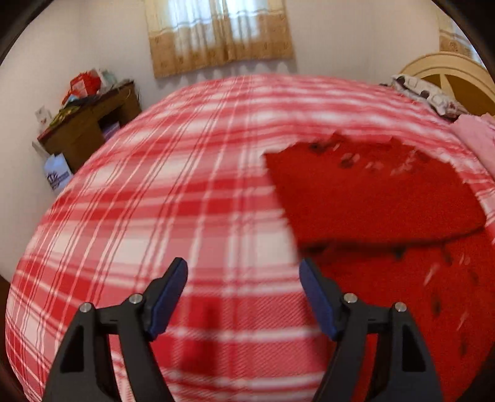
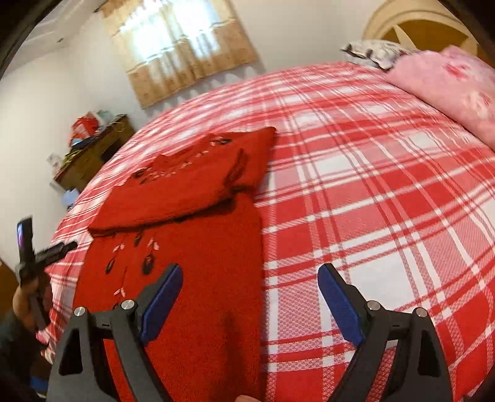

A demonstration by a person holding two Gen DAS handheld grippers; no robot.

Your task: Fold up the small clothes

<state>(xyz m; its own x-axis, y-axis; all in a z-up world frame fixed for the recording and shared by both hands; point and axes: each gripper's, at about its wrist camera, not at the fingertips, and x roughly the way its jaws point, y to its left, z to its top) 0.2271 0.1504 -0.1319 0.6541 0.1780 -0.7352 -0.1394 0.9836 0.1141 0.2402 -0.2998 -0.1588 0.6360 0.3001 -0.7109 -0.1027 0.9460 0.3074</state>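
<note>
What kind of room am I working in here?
Most likely a bedroom. The red garment lies on a bed with a red-and-white plaid cover, a pillow sits by the arched headboard, and a curtained window is on the far wall.

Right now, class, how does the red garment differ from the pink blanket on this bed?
The red garment lies flat and partly folded near the grippers; the pink blanket sits bunched up by the headboard. The garment is deep red with small dark motifs; the blanket is pale pink. Both rest on the plaid bedspread.

left gripper [image 1: 243, 272] jaws apart, right gripper [image 2: 250, 278] jaws apart
</note>
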